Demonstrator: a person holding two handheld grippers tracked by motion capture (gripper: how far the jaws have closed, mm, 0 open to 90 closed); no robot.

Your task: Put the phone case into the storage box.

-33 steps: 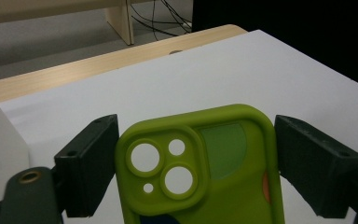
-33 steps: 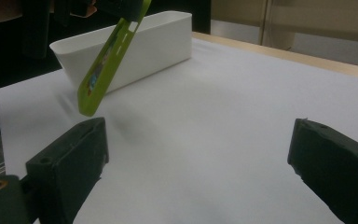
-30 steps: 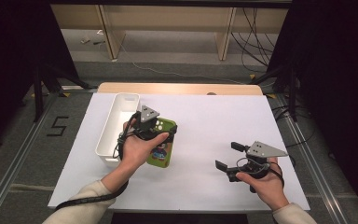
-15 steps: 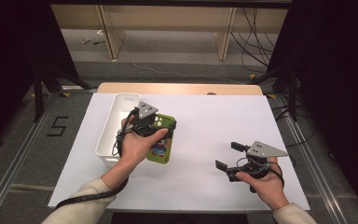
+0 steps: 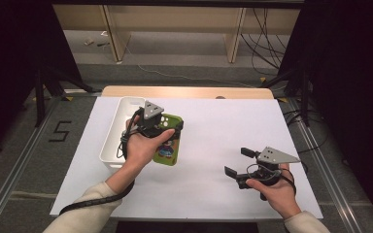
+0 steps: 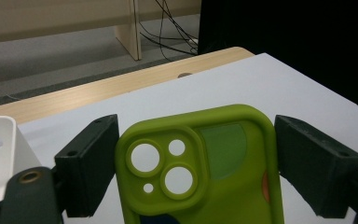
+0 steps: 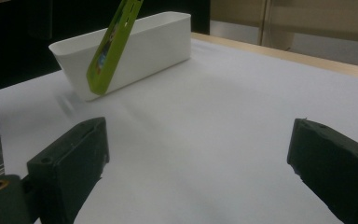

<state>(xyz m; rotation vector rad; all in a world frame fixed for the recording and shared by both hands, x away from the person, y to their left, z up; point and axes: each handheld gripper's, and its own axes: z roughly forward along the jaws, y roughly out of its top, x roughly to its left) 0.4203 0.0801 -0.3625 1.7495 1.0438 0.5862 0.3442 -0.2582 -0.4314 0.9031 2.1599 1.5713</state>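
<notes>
Left gripper view, left gripper [image 6: 196, 163] seemingly clamping green phone case [image 6: 200, 163], right gripper [image 7: 205, 172] jaws apart.

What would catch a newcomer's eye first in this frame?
The bright green phone case, clamped in the left gripper and lifted at a tilt beside the long white bin at the table's left. Next, the right gripper, jaws wide open with nothing between them, low over the bare white table at lower right.

I see open white table [image 5: 209, 194] between both grippers and toward the right edge; only the white bin [image 5: 118, 131] along the left edge blocks passage.
</notes>
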